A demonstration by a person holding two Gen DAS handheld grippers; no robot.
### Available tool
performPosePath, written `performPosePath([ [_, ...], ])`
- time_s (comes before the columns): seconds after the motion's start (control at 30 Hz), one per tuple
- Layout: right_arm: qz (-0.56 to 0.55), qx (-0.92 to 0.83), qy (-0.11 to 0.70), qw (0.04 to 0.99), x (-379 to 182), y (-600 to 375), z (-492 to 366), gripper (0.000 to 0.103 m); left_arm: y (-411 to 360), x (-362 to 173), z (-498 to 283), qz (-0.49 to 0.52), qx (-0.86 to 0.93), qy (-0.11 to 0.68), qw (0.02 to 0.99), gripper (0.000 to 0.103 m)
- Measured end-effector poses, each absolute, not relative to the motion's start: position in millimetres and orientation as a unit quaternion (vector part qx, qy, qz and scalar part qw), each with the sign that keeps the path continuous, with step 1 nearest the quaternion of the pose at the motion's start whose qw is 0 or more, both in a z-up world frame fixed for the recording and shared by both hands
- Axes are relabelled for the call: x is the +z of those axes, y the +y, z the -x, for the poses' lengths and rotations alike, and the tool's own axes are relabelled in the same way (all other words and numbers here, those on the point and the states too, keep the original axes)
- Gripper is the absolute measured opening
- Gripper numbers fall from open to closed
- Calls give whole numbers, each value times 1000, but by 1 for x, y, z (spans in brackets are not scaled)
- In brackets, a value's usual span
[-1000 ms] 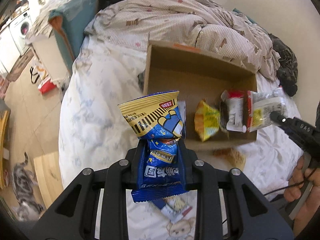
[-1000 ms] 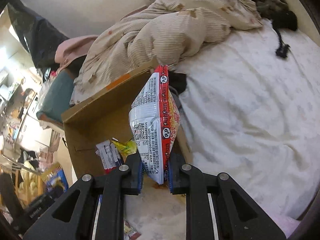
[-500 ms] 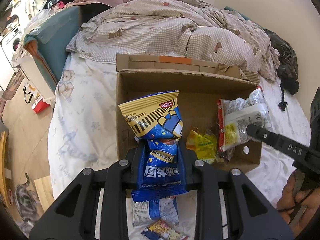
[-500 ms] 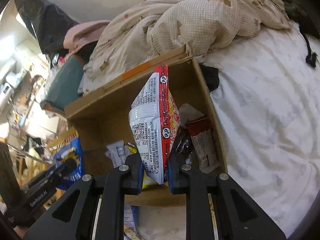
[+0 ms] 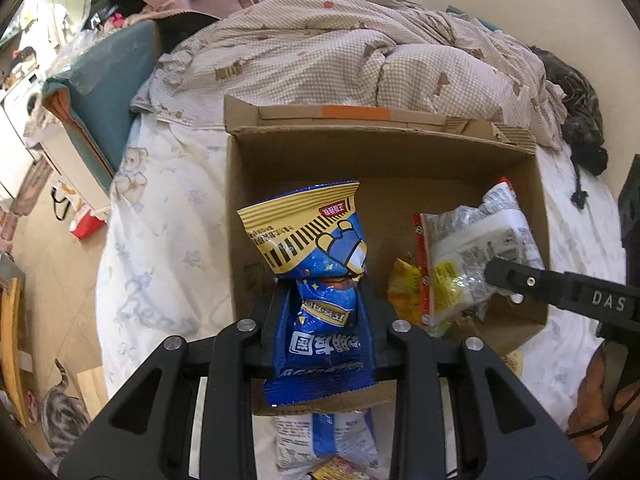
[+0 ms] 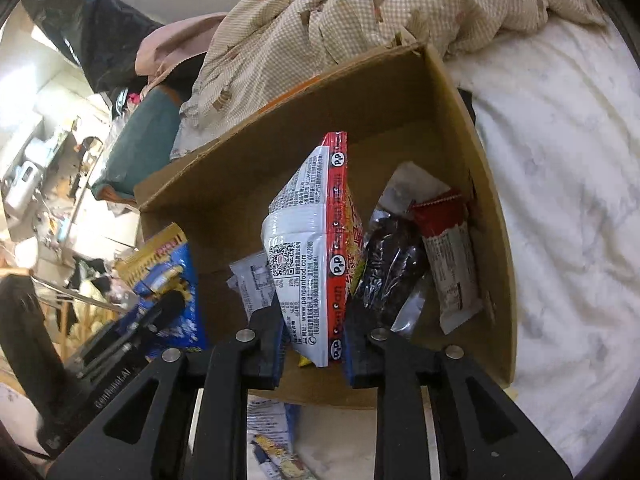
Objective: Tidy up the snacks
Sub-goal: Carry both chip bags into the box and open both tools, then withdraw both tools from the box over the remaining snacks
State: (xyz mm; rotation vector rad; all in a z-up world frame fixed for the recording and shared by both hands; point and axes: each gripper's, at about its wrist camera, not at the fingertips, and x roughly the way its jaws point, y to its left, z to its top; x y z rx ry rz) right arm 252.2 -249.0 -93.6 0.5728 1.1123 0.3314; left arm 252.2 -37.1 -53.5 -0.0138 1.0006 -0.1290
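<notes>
setting: a cardboard box [image 5: 384, 148] sits open on the bed [image 5: 160, 248], near a rumpled checked quilt [image 5: 340, 60]. I work over its near wall.

left tool [image 5: 320, 312]: narrow, pads pressed on the waist of the blue-and-yellow snack bag [image 5: 308, 236]. I have it pinched at mid-length so both ends flare free and it hangs clear of the box wall.

left bag, axis: long axis runs away from me along the fingers, the yellow striped end far and high, the blue sealed end near and low. It hovers over the left half of the box, above the near wall.

right tool [image 6: 314, 332]: jaws opening, the white-and-red snack packet [image 6: 316, 240] between them. The gap beside the pads looks slight, so I cannot tell whether they have let go.

right packet, axis: stands on edge, red seam towards the camera, long axis rising from the fingers towards the far wall. It is over the middle of the box interior.

why here: I judge this is the drop, low over the box floor so the packet falls among the others.

already in box: a dark wrapped snack [image 6: 390, 264] and a red-topped bar [image 6: 448, 256] lean at the right wall; a yellow packet [image 5: 404, 292] lies near the middle.

left outside: more packets [image 5: 328, 436] lie on the bed near the box.
</notes>
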Motion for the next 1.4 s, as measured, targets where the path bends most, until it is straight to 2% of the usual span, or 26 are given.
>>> performPosePath([
  [0.13,-258,151,519,801,-90,-247,-252,26,-40,-50,-251,17,-74,481,873,30],
  [0.2,-250,150,515,806,-86,-246,-251,26,-42,-47,-249,9,-70,472,879,49],
  [0.4,-243,158,512,809,-83,-243,-251,26,-41,-37,-247,5,-64,452,890,73],
  [0.77,-147,139,495,845,-67,-230,-245,27,-33,-24,-235,12,-64,411,909,75],
  [0.93,-175,152,498,836,-68,-239,-245,27,-27,-13,-227,17,-49,379,924,75],
  [1.0,-175,145,492,840,-65,-243,-244,32,-24,-12,-226,22,-45,380,924,75],
  [1.03,-178,142,491,841,-64,-246,-244,49,-23,-13,-225,24,-46,382,923,75],
  [1.07,-182,139,487,843,-63,-249,-242,73,-22,-13,-224,26,-46,384,922,75],
  [1.1,-183,138,483,845,-62,-251,-240,79,-20,-14,-223,30,-45,389,920,75],
  [1.23,-179,128,479,850,-57,-257,-235,80,-16,-15,-218,40,-39,400,915,76],
  [1.3,-180,119,477,852,-54,-260,-229,80,-13,-14,-213,44,-33,401,914,90],
  [1.4,-182,118,472,854,-47,-262,-218,80,-8,-9,-206,56,-34,400,914,93],
])
